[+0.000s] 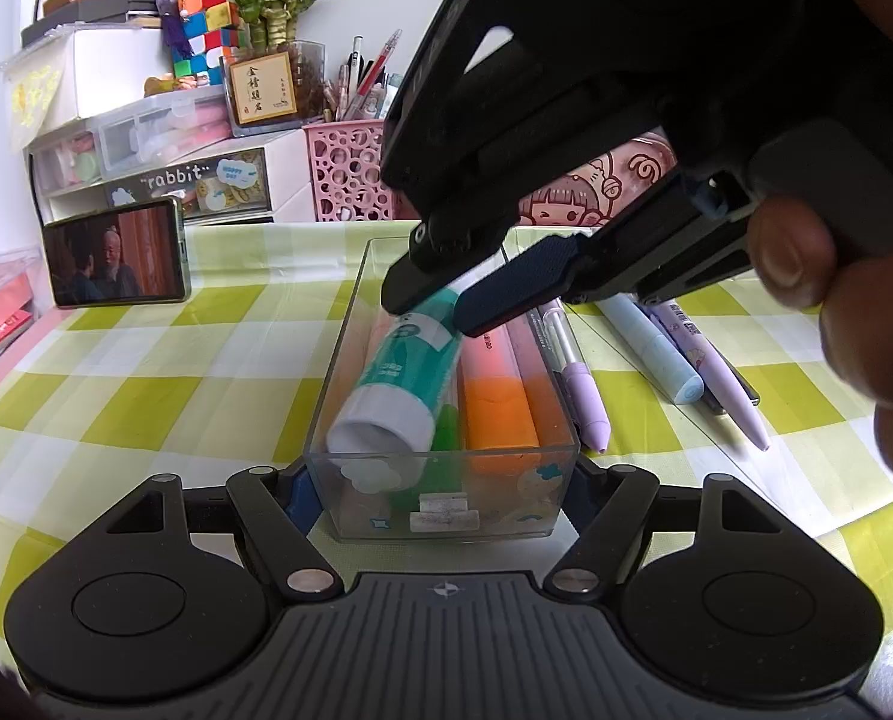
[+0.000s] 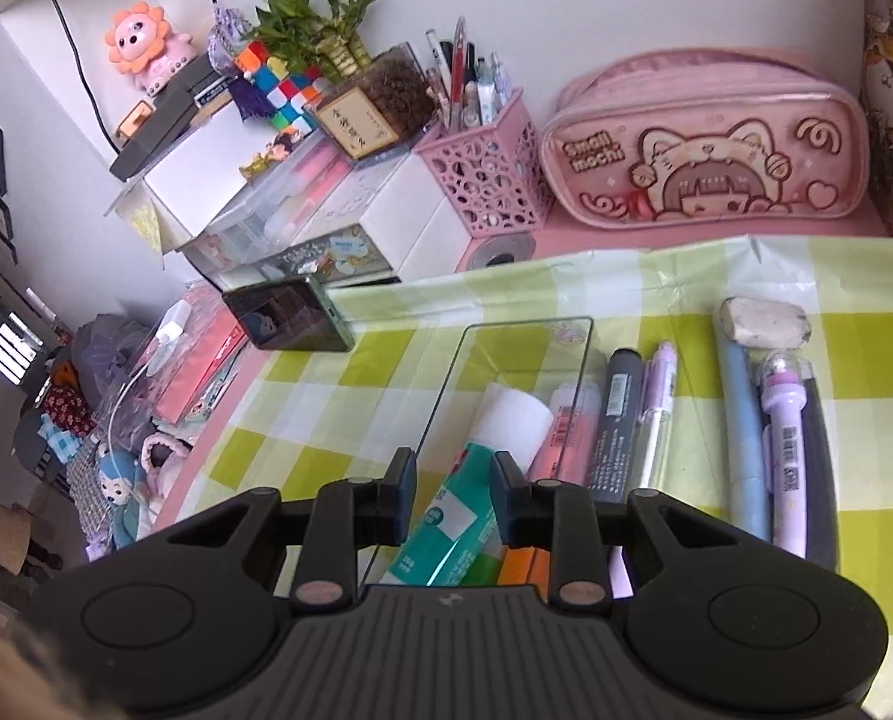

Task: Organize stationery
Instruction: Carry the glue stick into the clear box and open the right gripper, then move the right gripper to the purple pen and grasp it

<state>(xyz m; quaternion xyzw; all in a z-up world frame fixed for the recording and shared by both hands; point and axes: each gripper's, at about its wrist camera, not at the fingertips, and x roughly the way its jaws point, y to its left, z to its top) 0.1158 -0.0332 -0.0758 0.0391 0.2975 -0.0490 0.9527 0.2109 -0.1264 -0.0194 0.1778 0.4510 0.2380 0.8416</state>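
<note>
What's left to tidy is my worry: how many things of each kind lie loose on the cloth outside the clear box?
Outside the clear box:
black marker: 1
purple pens: 2
blue pen: 1
dark pen, half hidden: 1
eraser: 1
Total: 6

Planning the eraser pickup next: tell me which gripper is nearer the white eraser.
Right. The right gripper is over the clear box, which lies beside the pens leading to the eraser; the left gripper clamps the box's opposite end.
</note>
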